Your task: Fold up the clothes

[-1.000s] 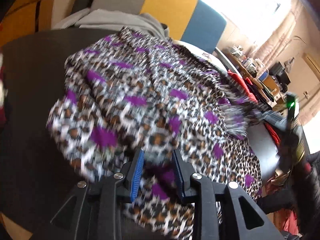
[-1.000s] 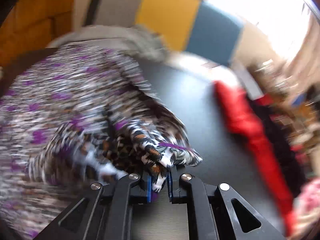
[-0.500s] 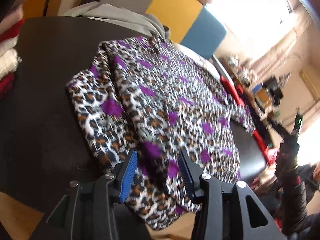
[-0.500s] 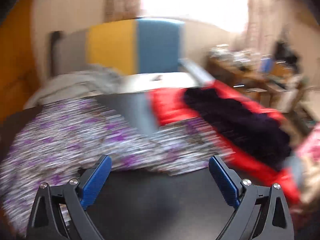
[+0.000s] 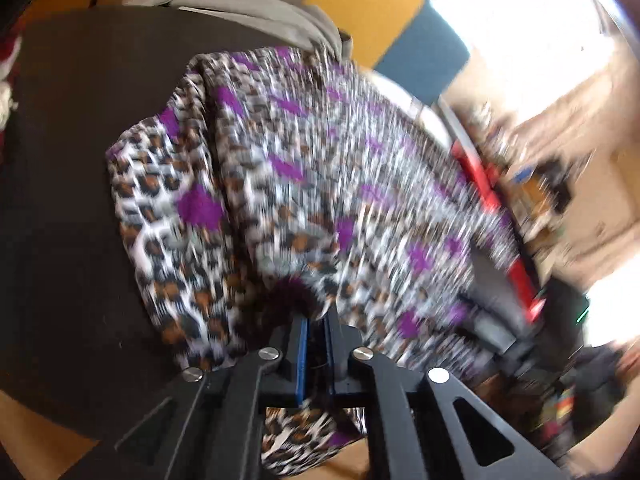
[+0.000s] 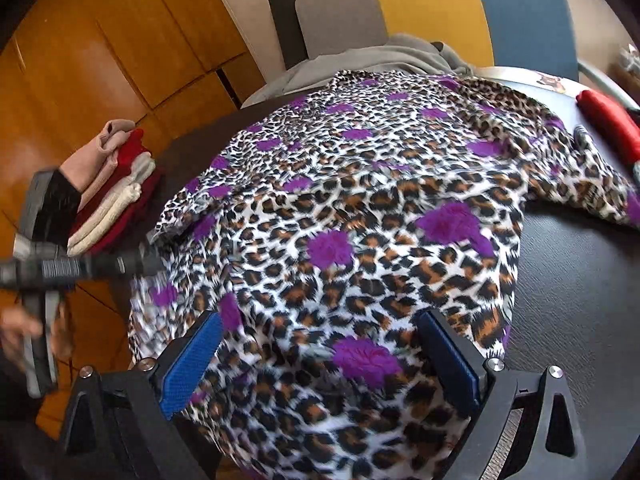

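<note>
On dark table: soft, slippery leopard-print purple-spotted blouse (image 6: pixel 360 240). My left gripper (image 5: pixel 316 344) pinches its hem (limp); right gripper (image 6: pixel 320 356) gapes, empty.

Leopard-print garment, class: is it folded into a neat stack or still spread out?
Still spread out. The leopard-print garment lies loosely across the dark table, only its left edge turned over, unlike the folded pile beside it.

Domestic room, likely a living or bedroom. Evidence: wooden cupboard doors (image 6: pixel 120 52) at ten o'clock; upholstered chair (image 6: pixel 432 12) in grey, yellow and blue at twelve; stack of folded clothes (image 6: pixel 116 192) at nine on dark table (image 6: pixel 580 280); bright curtained window (image 5: pixel 520 20) at one o'clock.
</note>
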`<state>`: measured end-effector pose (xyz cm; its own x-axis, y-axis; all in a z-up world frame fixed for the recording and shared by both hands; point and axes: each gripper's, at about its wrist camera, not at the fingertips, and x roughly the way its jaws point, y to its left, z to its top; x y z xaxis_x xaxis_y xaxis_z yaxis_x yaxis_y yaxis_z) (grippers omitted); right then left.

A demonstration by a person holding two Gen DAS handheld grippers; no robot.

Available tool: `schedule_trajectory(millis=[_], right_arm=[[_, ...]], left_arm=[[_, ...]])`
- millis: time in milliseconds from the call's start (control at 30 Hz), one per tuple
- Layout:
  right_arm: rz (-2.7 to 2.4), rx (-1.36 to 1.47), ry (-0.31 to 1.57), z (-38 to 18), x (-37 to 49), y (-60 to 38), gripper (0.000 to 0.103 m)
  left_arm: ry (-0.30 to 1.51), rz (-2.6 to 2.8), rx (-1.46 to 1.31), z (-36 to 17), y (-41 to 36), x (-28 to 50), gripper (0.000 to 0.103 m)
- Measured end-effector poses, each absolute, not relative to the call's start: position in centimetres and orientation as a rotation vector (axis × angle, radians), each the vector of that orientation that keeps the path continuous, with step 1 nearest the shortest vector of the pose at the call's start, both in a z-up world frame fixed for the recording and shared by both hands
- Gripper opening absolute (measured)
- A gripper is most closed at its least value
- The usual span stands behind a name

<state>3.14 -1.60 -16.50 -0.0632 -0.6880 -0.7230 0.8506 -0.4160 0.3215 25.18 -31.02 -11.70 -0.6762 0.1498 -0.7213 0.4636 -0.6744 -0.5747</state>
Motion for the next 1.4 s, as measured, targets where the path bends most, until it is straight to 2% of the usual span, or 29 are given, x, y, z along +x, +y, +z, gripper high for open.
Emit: schedule_trajectory(millis=[67, 133, 200, 267, 333, 400, 433, 500, 600, 767, 833, 933, 1033, 1100, 1200, 1267, 1333, 1400], right_arm=[[-1.733, 0.995, 0.28, -16.7, 3.2, -0.4, 0.1], [-1.741, 0.958, 0.359, -16.8, 2.8, 0.7, 0.1], [-1.772, 0.915, 0.494, -17.1, 2.7, 1.5, 0.1], [-1.792, 0.897, 0.577, -17.0, 2.3, 2.1, 0.103], [-1.824, 0.932, 0.575, -16.8, 1.0, 3.1, 0.103], [-1.86, 0.966, 0.569, -16.7, -0.3, 3.8, 0.103], [-1.885, 0.985, 0.557, -16.6, -0.9, 4.1, 0.103], [-1.935, 1.022, 0.531, -16.5, -2.0, 4.6, 0.103], [-1.994, 1.019, 0.489, -16.6, -1.9, 4.7, 0.103], [-2.042, 0.971, 0.447, -16.7, -1.6, 5.3, 0.103], [-2.047, 0.957, 0.438, -16.5, -0.8, 5.4, 0.103], [-2.047, 0.932, 0.417, -16.3, 0.0, 5.6, 0.103], [-2.048, 0.914, 0.416, -16.7, -1.0, 5.6, 0.103], [-2.047, 0.908, 0.415, -16.8, -1.5, 5.6, 0.103], [-2.047, 0.904, 0.412, -16.8, -1.6, 5.7, 0.103], [-2.047, 0.9, 0.407, -16.8, -1.5, 5.7, 0.103], [-2.047, 0.897, 0.403, -16.8, -1.6, 5.7, 0.103], [-2.048, 0.893, 0.401, -16.8, -1.7, 5.8, 0.103]], left_arm=[[1.238, -2.457, 1.026, -9.8, -33.6, 26.5, 0.003], [1.224, -2.455, 0.922, -7.5, -36.0, 28.1, 0.003], [1.152, -2.437, 0.84, -5.0, -38.3, 30.1, 0.003], [0.986, -2.376, 0.816, -2.8, -40.2, 32.0, 0.003], [0.799, -2.253, 0.828, -1.3, -42.0, 33.6, 0.003], [0.741, -2.1, 0.803, -1.0, -43.8, 35.2, 0.003], [0.779, -2.079, 0.793, -1.1, -44.3, 35.9, 0.003], [0.942, -2.17, 0.816, -2.5, -43.7, 36.0, 0.019], [1.171, -2.339, 0.993, -6.7, -40.3, 33.0, 0.026], [1.328, -2.443, 1.201, -12.1, -33.9, 28.3, 0.045], [1.375, -2.445, 1.249, -13.5, -32.1, 26.8, 0.048], [1.292, -2.424, 1.251, -14.1, -31.7, 25.0, 0.05], [1.246, -2.422, 1.227, -14.1, -31.2, 23.9, 0.046], [1.222, -2.45, 1.204, -13.5, -30.8, 23.9, 0.004], [1.209, -2.48, 1.117, -11.1, -31.8, 25.5, 0.005], [1.218, -2.496, 1.012, -9.0, -33.3, 27.5, 0.0], [1.216, -2.487, 0.861, -5.7, -36.0, 31.0, 0.0], [1.141, -2.445, 0.78, -3.0, -38.0, 34.2, 0.0]])
